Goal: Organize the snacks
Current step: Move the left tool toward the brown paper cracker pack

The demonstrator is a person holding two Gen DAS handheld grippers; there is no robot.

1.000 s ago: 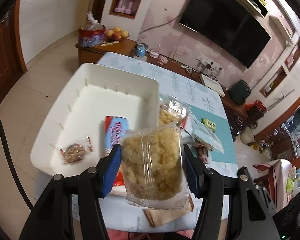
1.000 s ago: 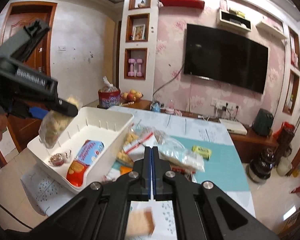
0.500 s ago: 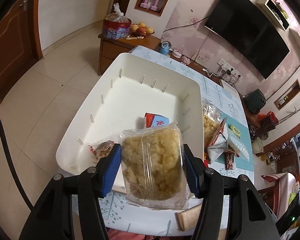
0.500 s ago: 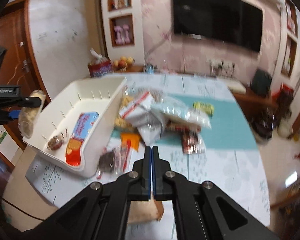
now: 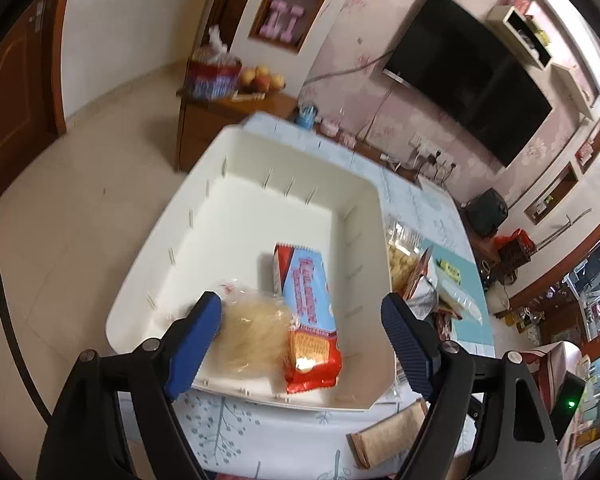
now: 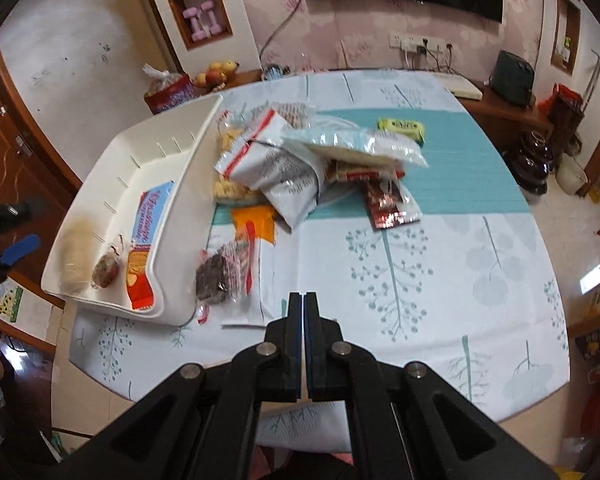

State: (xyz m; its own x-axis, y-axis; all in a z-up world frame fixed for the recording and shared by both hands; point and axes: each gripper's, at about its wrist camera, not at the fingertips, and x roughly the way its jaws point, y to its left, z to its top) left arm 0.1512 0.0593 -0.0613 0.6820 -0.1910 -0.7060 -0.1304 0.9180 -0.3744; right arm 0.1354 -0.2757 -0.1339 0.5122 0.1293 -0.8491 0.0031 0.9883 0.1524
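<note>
My left gripper point(image 5: 300, 302) hangs over the near end of the white bin point(image 5: 300, 152), its jaws opening. The pale puffed-snack packet point(image 5: 252, 332) lies blurred in the bin below the left finger, free of both pads. Beside it lies a blue and red biscuit pack point(image 5: 308, 320). In the right wrist view the same bin point(image 6: 180, 184) also holds a small wrapped sweet point(image 6: 106, 270). My right gripper point(image 6: 303, 296) is shut on nothing above the tablecloth. Ahead of it lie a dark brownie packet point(image 6: 220, 272), a silver bag point(image 6: 284, 168) and a dark red sachet point(image 6: 388, 204).
More snacks are piled mid-table: a light blue bag point(image 6: 356, 144), a green pack point(image 6: 402, 126), an orange packet point(image 6: 256, 220). A brown packet point(image 5: 392, 432) lies at the table's front edge. A sideboard with fruit point(image 5: 260, 76) stands behind the bin.
The left gripper's jaws have spread and the pale snack packet has dropped from them into the bin. The right gripper has tipped downward toward the table and stayed shut.
</note>
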